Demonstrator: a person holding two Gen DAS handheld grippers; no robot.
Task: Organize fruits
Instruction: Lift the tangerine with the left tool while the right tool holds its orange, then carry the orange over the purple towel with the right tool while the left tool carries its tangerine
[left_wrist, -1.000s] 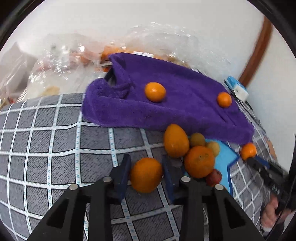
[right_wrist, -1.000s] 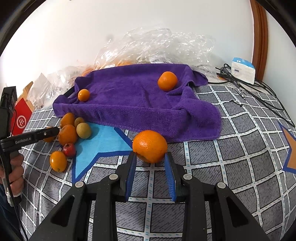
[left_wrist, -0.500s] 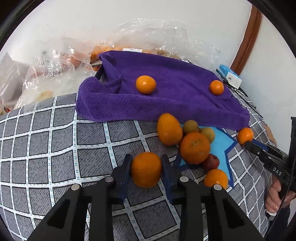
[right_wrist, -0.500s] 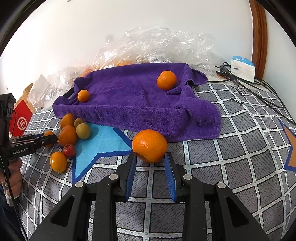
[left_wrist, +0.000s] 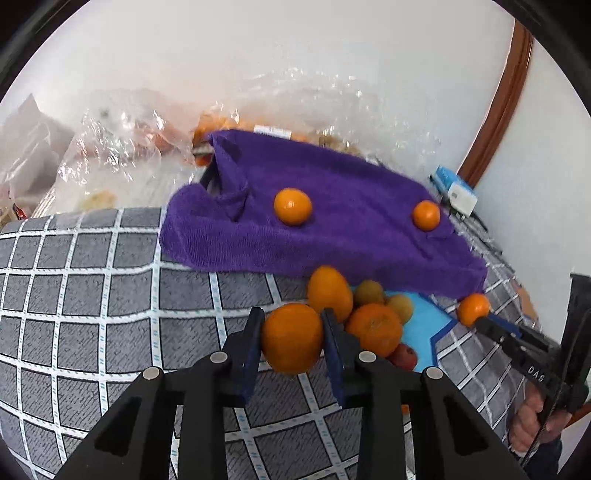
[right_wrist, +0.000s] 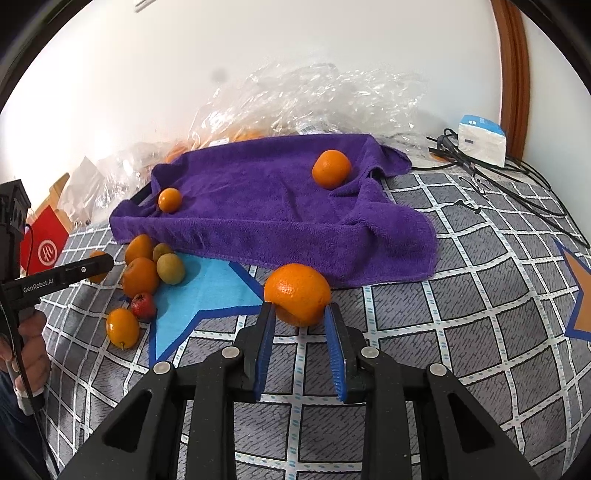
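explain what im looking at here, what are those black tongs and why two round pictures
Each round picture comes from a fisheye camera mounted on a hand-held gripper; a person holds one in each hand. The black tongs are the jaws, seen from behind. In the left wrist view, the left gripper is shut on an orange. In the right wrist view, the right gripper is shut on a bigger orange. On the grid-patterned cover lie a purple towel with two oranges on it, and a cluster of small fruits by a blue star. Clear plastic bags sit behind, by the wall.
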